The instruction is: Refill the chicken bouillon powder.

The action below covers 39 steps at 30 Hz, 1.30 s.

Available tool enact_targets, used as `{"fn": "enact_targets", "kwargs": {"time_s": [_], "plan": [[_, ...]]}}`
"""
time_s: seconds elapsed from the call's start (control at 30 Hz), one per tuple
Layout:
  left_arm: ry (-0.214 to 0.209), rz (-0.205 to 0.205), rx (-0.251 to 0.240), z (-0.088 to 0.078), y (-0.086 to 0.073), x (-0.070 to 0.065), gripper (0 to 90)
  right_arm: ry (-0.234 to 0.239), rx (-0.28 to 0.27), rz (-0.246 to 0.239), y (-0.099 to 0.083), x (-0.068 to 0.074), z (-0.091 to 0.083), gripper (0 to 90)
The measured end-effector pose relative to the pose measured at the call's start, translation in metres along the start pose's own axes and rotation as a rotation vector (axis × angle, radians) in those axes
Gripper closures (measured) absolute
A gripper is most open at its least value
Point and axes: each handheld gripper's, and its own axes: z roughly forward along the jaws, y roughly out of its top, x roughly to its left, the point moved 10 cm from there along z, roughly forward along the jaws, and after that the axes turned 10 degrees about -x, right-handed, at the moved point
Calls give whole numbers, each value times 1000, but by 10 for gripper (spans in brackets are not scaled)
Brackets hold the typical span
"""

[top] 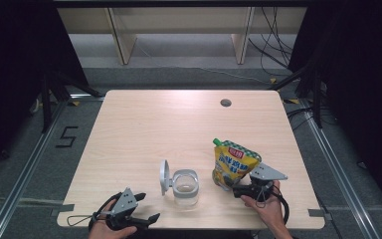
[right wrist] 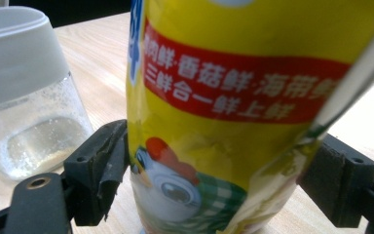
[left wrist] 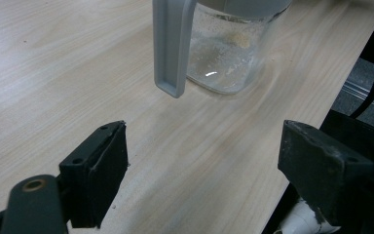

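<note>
A yellow spouted pouch (top: 234, 167) with a green cap stands slightly tilted near the table's front right. My right gripper (top: 235, 190) is shut on its lower part; in the right gripper view both jaws press the sides of the pouch (right wrist: 233, 97). A clear jar (top: 185, 188) stands left of the pouch, its grey hinged lid (top: 164, 177) flipped open to the left. A thin layer of pale grains lies in the jar (left wrist: 224, 53). My left gripper (top: 148, 206) is open at the front edge, left of the jar, with nothing between its jaws.
The light wooden table (top: 179, 119) has a round cable hole (top: 225, 103) at the back right. A wooden shelf frame (top: 179, 30) stands behind the table, and cables (top: 273, 55) lie on the floor at the back right.
</note>
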Motion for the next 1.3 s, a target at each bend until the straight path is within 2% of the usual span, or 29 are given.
{"fn": "enact_targets", "kwargs": {"time_s": [0.03,0.07,0.17,0.27,0.3,0.33,0.37,0.4,0.43,0.47,0.5,0.53,0.57,0.6,0.63,0.67,0.7,0.73,0.77,0.87,0.9,0.93,0.97,1.03,1.07,1.1,1.23,1.27,1.3], "plan": [[-8,-12,1,0,0,-2,179,-1,-2,1,0,0,1,192],[-7,-10,2,0,-1,-2,179,-6,4,35,-1,3,0,192],[-10,6,5,0,-1,0,180,-2,-8,9,0,0,3,190],[-7,6,15,0,-2,-1,180,6,-26,23,1,0,5,189],[-7,-21,11,0,-2,-3,179,0,-29,25,1,-1,5,191],[-8,-22,17,0,-2,-3,180,12,-25,31,0,-1,6,196],[-13,6,7,0,-1,-1,180,3,-26,38,-1,-3,8,199],[-12,-4,2,1,-1,-1,180,3,-26,38,-1,-3,8,199],[6,15,12,0,-2,2,180,6,-44,47,-1,-4,10,204],[-3,-3,10,0,-2,-1,180,0,-41,71,-1,-3,10,204],[-7,-5,11,0,-2,-1,180,15,-57,37,0,-5,13,202],[-7,-5,11,0,-2,-1,179,15,-57,37,0,-5,13,202],[-3,-11,4,1,-1,-1,179,13,-58,69,0,-4,13,204],[-1,19,10,0,-2,2,180,-17,-88,56,2,-7,17,205],[-1,19,10,0,-2,2,179,-10,-90,66,2,-6,17,204],[5,-6,22,-1,-3,0,179,-10,-90,66,2,-6,17,204],[-6,-10,6,0,-1,-1,179,14,-51,58,-1,-5,15,204],[2,-20,15,0,-2,-1,179,12,-59,62,0,-6,15,204],[2,-21,6,1,-2,-1,180,5,-78,106,2,-2,16,205],[5,-9,22,0,-3,0,180,10,-93,73,2,-6,19,202],[-2,-11,13,0,-2,-1,179,-11,-100,89,2,-6,19,199],[-8,-37,-1,1,-2,-2,179,-11,-100,89,2,-6,19,199],[-6,-41,17,-1,-3,-1,180,9,-78,104,1,-4,19,195],[-7,-39,16,-1,-3,-1,179,4,-78,126,1,-4,19,189],[-7,-39,16,-1,-3,-1,179,14,-105,106,3,-7,22,185],[-12,-8,14,0,-2,1,180,7,-92,107,3,-8,21,182],[-5,-32,14,0,-3,-1,179,6,-117,111,4,-12,24,182],[-12,-44,-4,2,-2,-3,180,8,-106,122,4,-11,23,187],[-12,-46,0,2,-2,-3,179,4,-124,115,6,-13,25,232]]}}
